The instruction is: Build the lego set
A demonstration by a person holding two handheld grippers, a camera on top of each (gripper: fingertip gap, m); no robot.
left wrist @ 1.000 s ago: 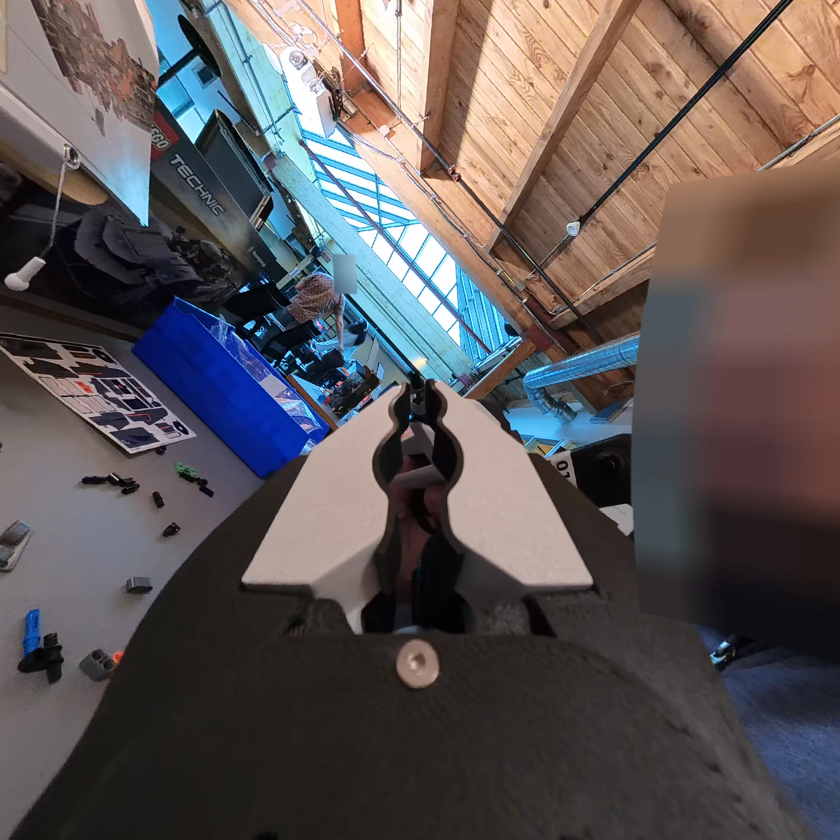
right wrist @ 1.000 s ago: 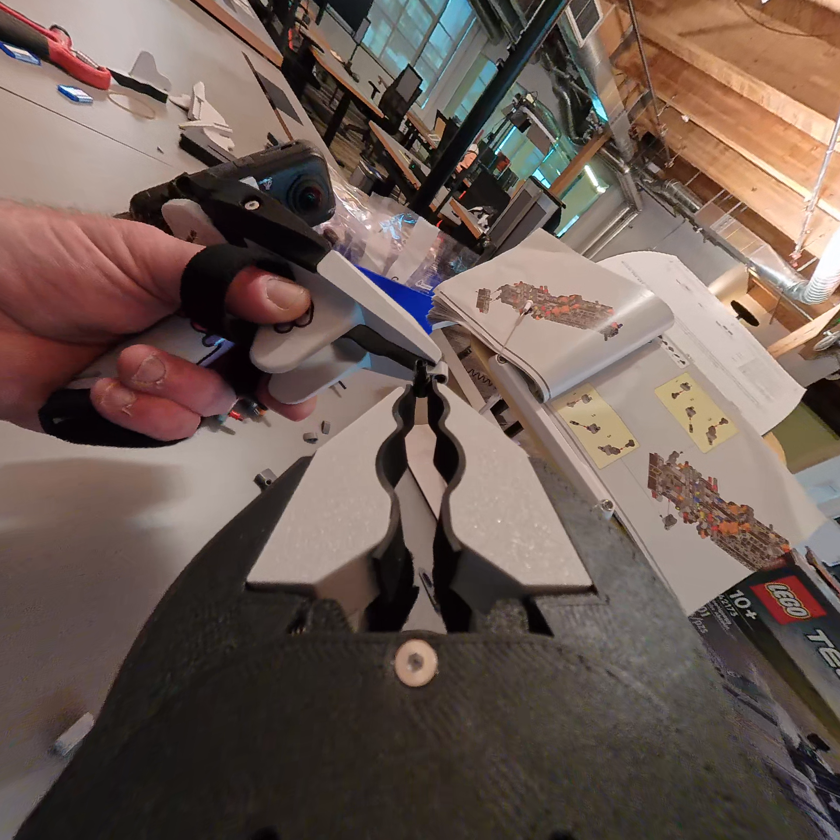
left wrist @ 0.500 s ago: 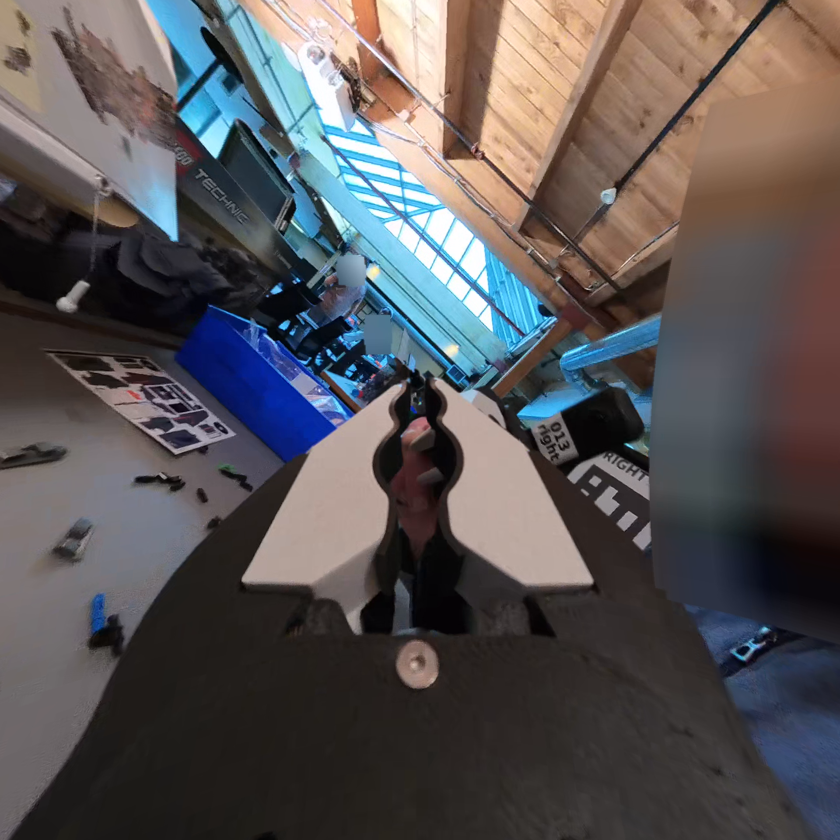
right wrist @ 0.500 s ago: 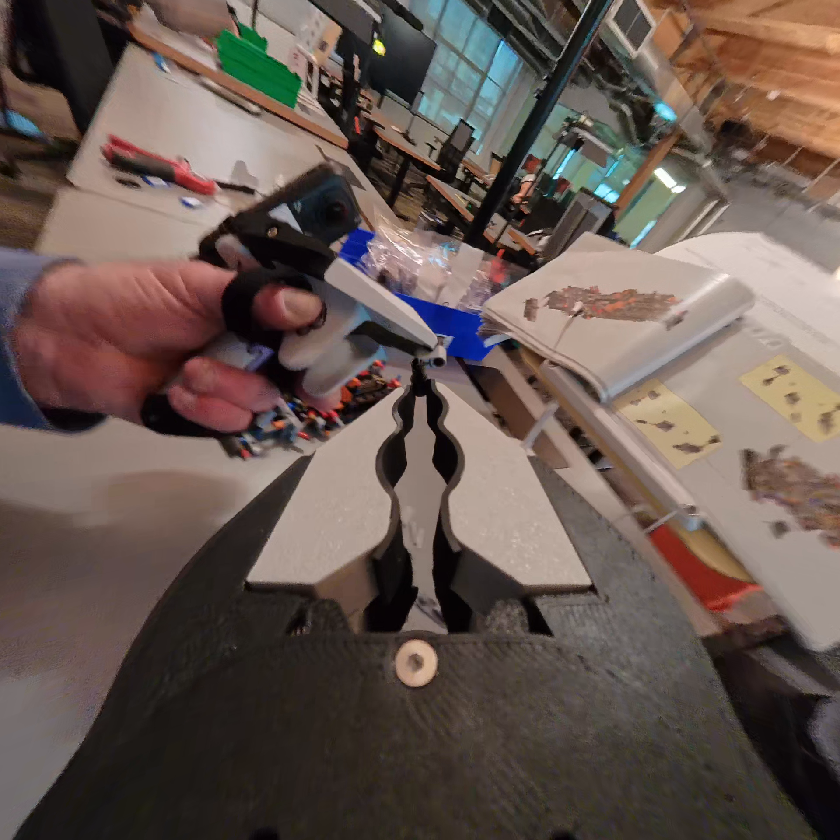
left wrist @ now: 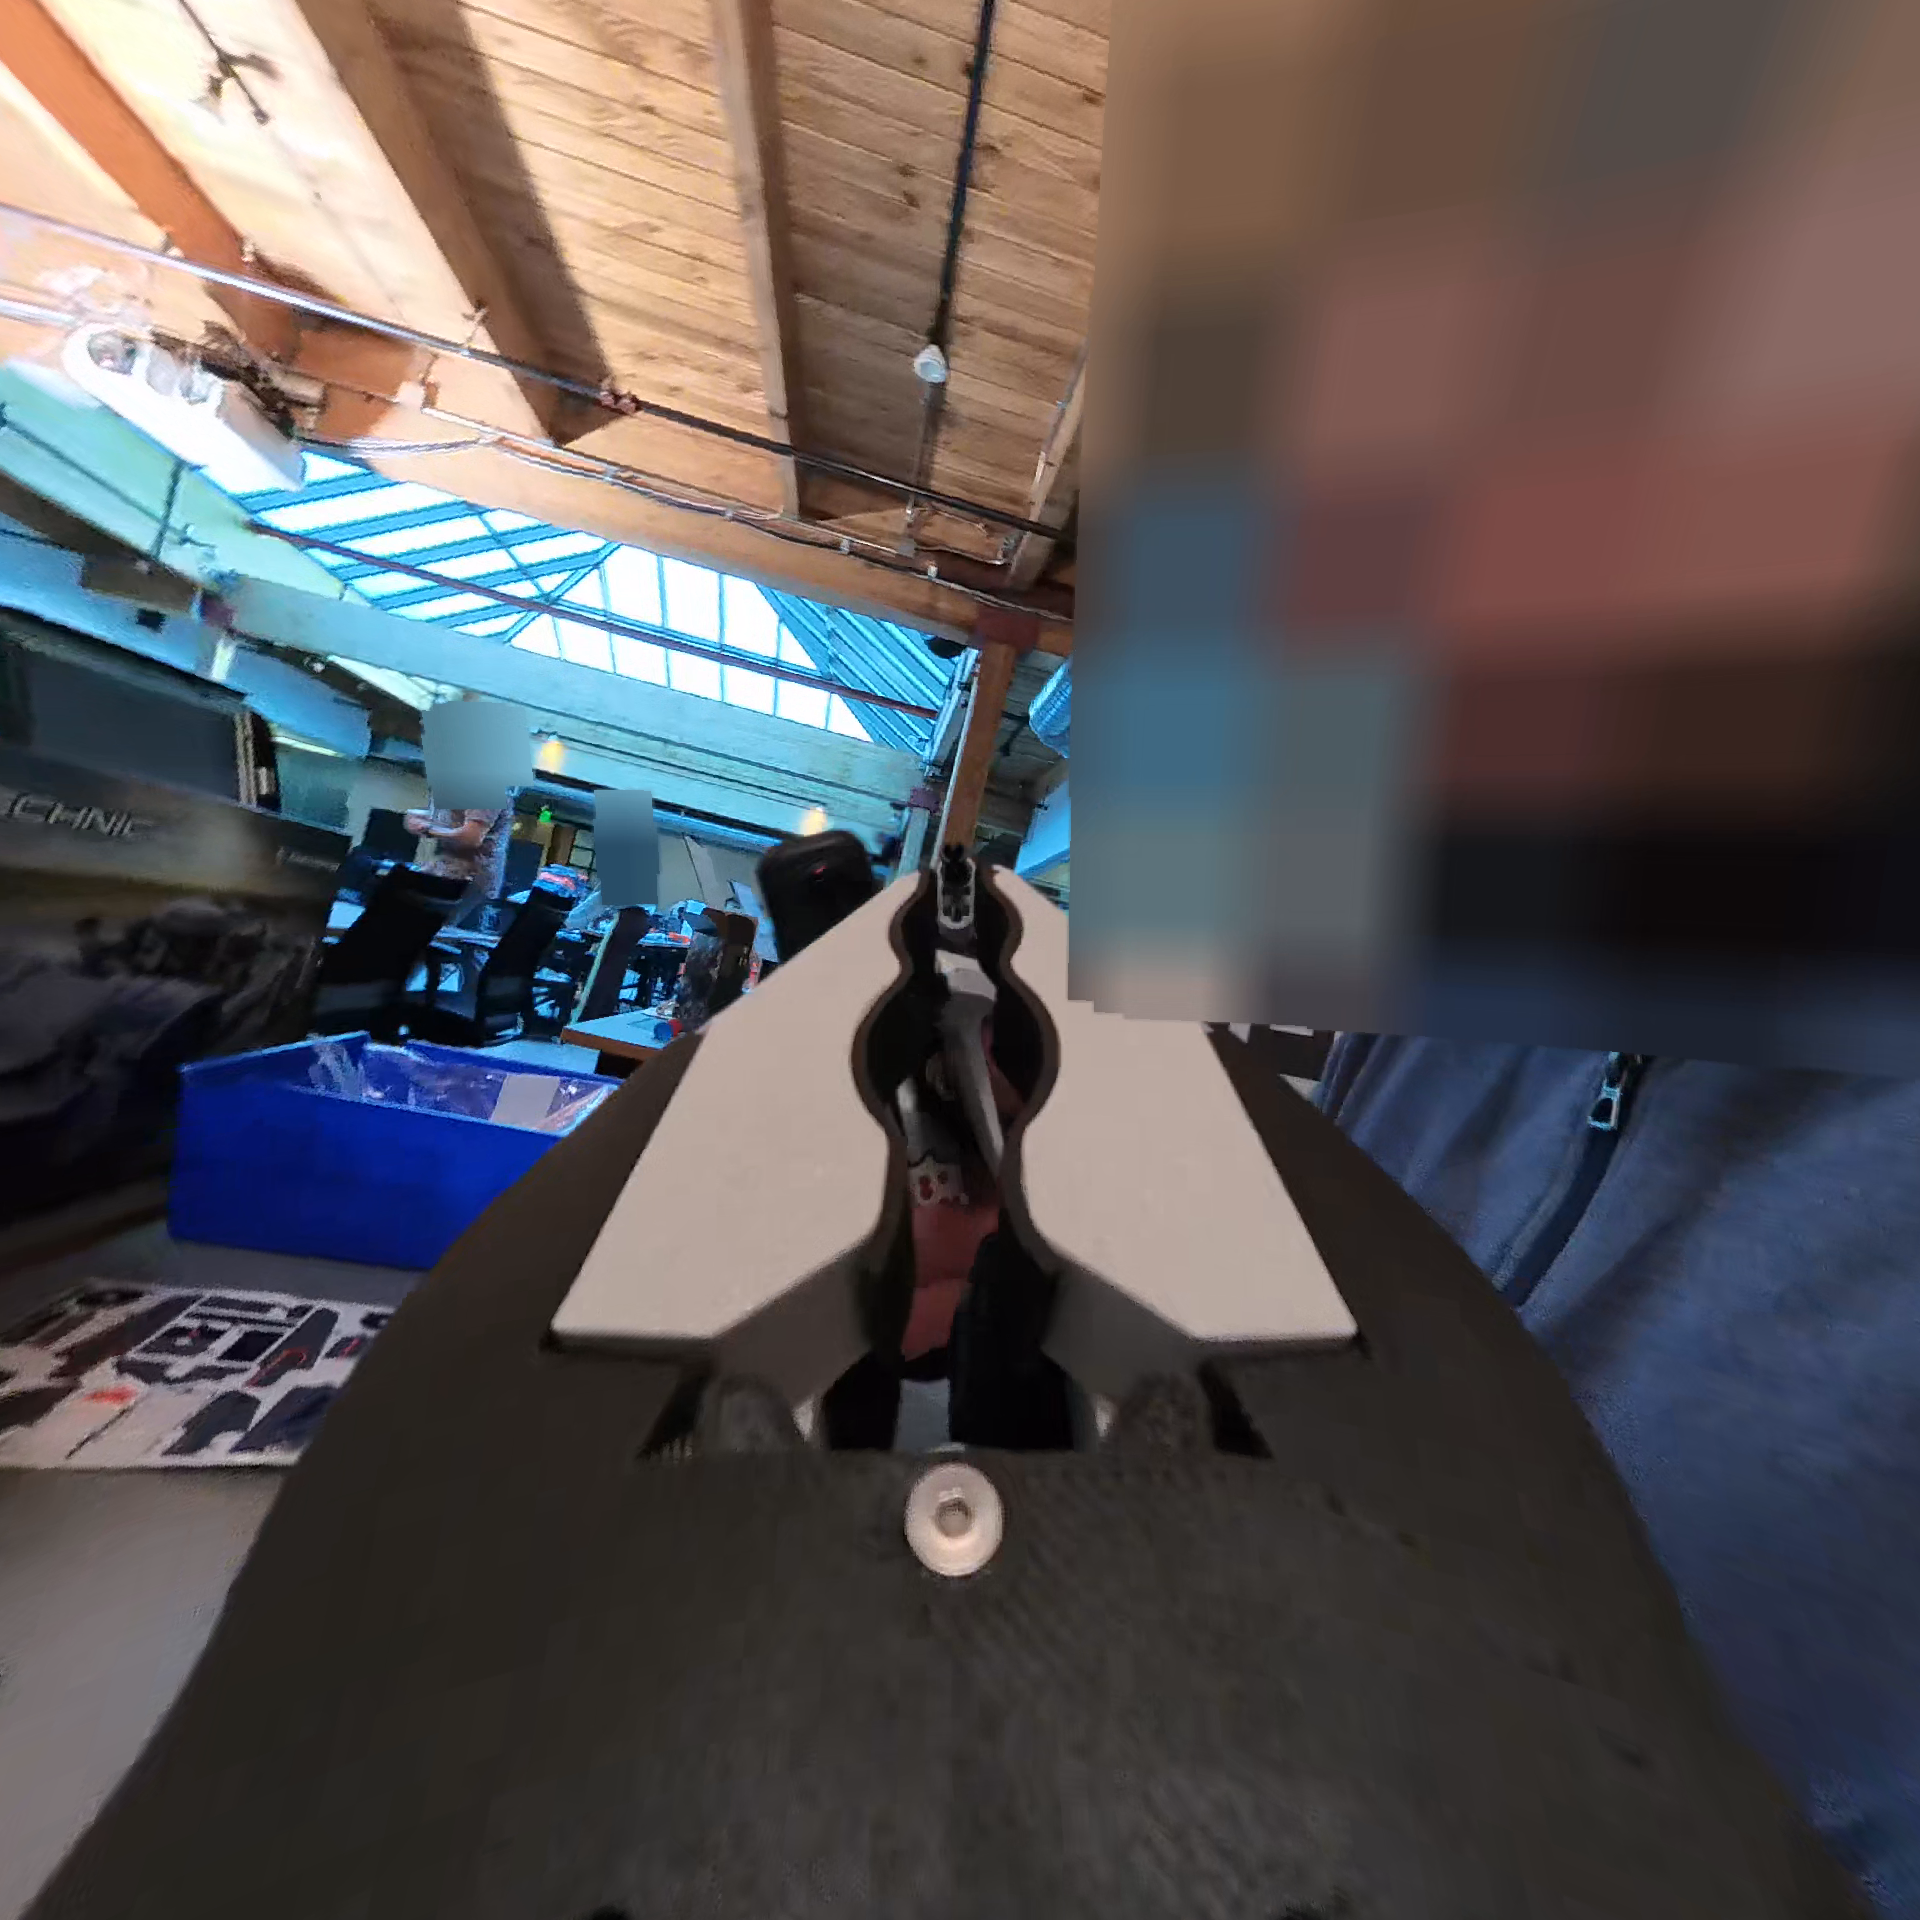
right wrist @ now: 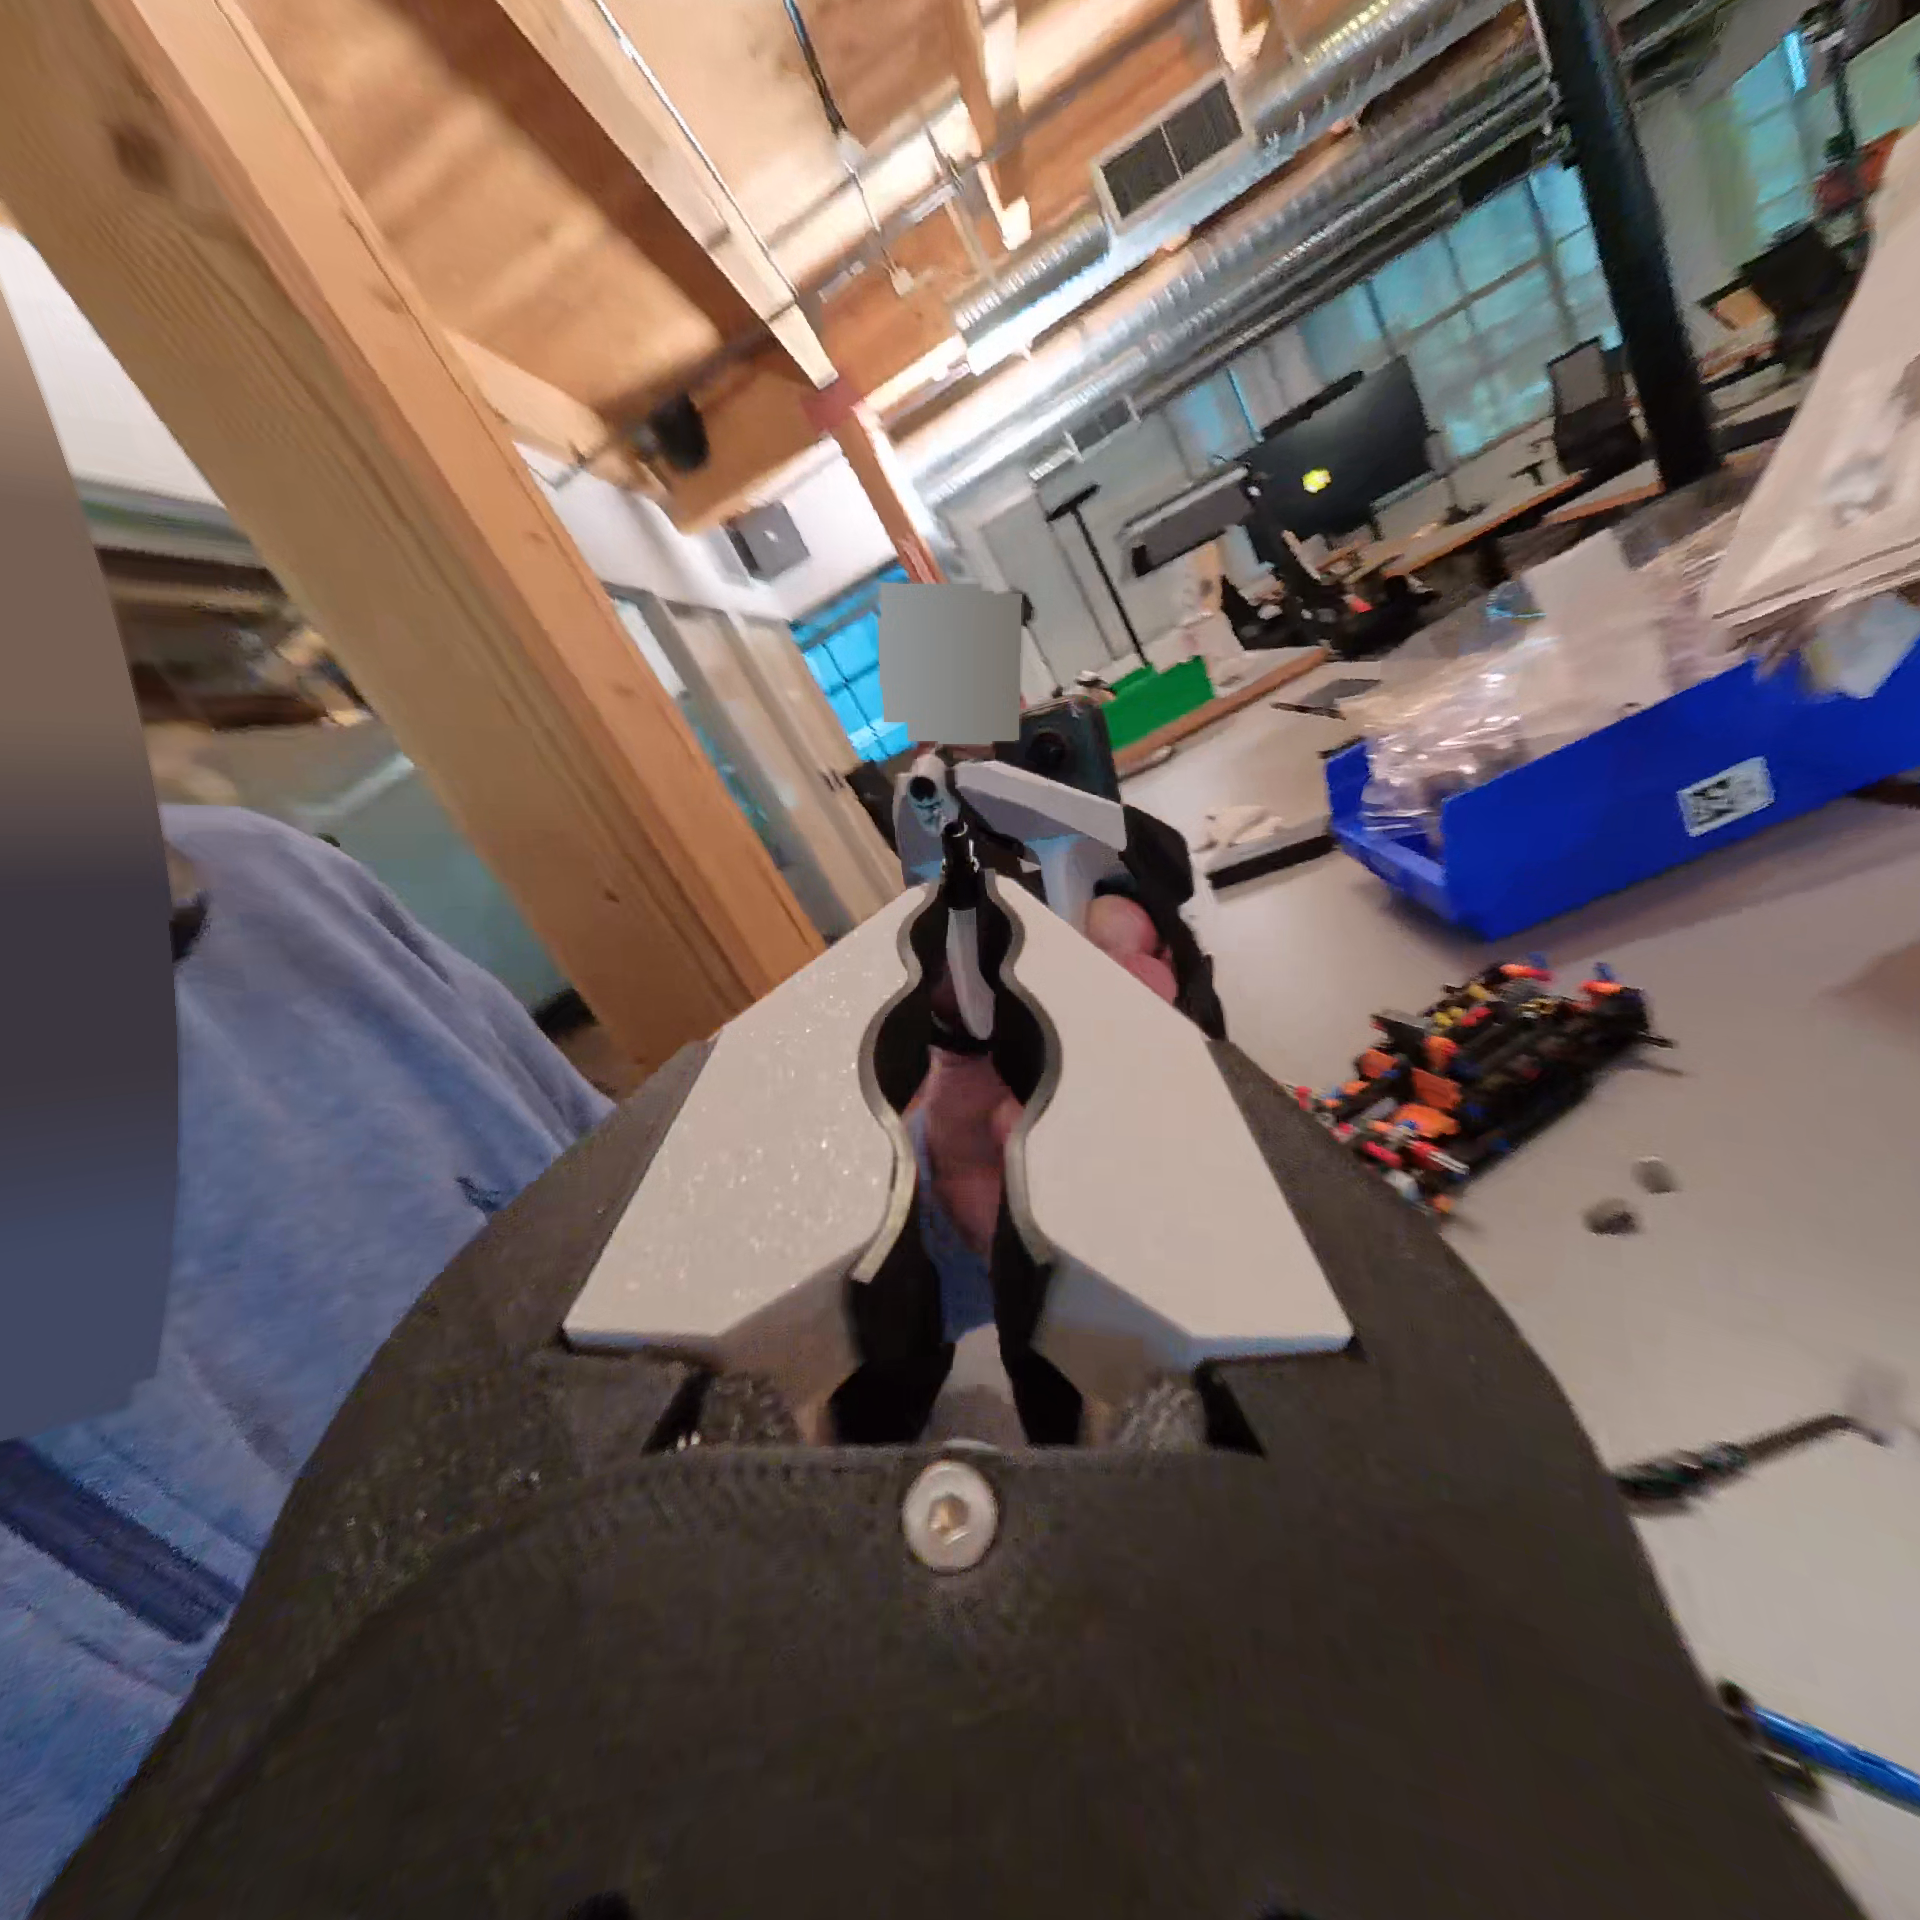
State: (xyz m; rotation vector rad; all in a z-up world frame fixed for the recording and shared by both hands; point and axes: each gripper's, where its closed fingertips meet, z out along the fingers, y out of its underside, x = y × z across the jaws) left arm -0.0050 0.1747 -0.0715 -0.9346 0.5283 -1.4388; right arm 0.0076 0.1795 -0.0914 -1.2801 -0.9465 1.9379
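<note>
My left gripper (left wrist: 956,883) is shut on a small grey Lego piece (left wrist: 954,906) at its tips. My right gripper (right wrist: 961,896) is shut on a thin black pin (right wrist: 958,857). Both are held in the air, tip to tip. In the right wrist view the left gripper (right wrist: 940,810) faces me, its grey piece (right wrist: 921,794) right at the pin's end. In the left wrist view the right gripper's camera (left wrist: 821,878) shows just behind my tips. The partly built black and orange Lego model (right wrist: 1486,1060) lies on the grey table (right wrist: 1714,1299) to the right.
A blue bin (right wrist: 1610,821) with plastic bags stands at the table's back; it also shows in the left wrist view (left wrist: 353,1164). A sticker sheet (left wrist: 156,1371) lies flat in front of it. Two small loose pieces (right wrist: 1626,1195) lie by the model. The person's blue jacket (left wrist: 1662,1299) is close. The grippers are tip to tip, or close to it.
Both grippers have swung round and tilted, so the views now look across the room. The tips stay together, each still shut on its piece.
</note>
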